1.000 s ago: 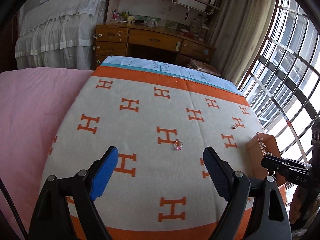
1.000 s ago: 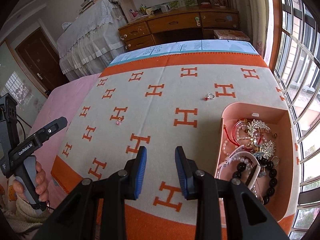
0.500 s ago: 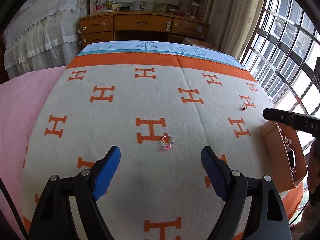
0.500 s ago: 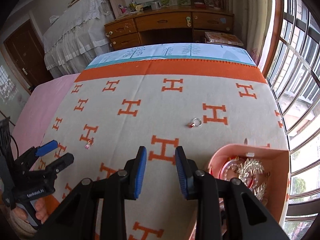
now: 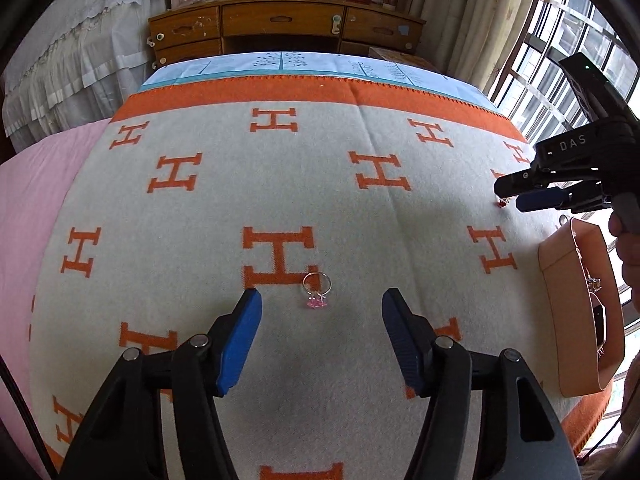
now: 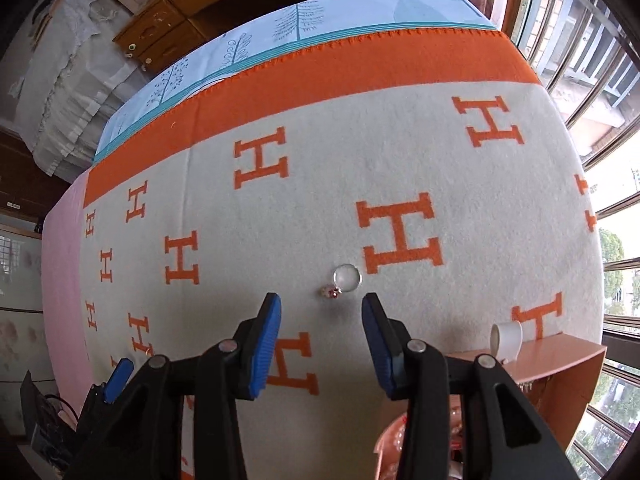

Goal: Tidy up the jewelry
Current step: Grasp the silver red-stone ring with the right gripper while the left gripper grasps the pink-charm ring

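Note:
A silver ring with a pink stone [image 5: 316, 290] lies on the grey and orange H-patterned blanket [image 5: 280, 184]. My left gripper [image 5: 320, 312] is open and empty, its blue pads either side of the ring, just short of it. A silver ring with a red stone [image 6: 343, 281] lies just ahead of my right gripper [image 6: 321, 309], which is open and empty. The right gripper also shows in the left wrist view [image 5: 516, 196], over the red stone [image 5: 502, 202]. A pink jewelry box [image 5: 580, 312] stands at the right; its wall shows in the right wrist view [image 6: 532, 364].
The blanket covers a bed with a pink sheet [image 5: 28, 208] at the left. A wooden desk [image 5: 280, 28] stands beyond the bed's far end. Barred windows [image 5: 560, 40] run along the right side. A small white tag [image 6: 506, 338] sticks up at the box's edge.
Both grippers have moved forward and down toward their rings. The right gripper's jaws have opened wider. The box has slid out to the lower right of the right wrist view.

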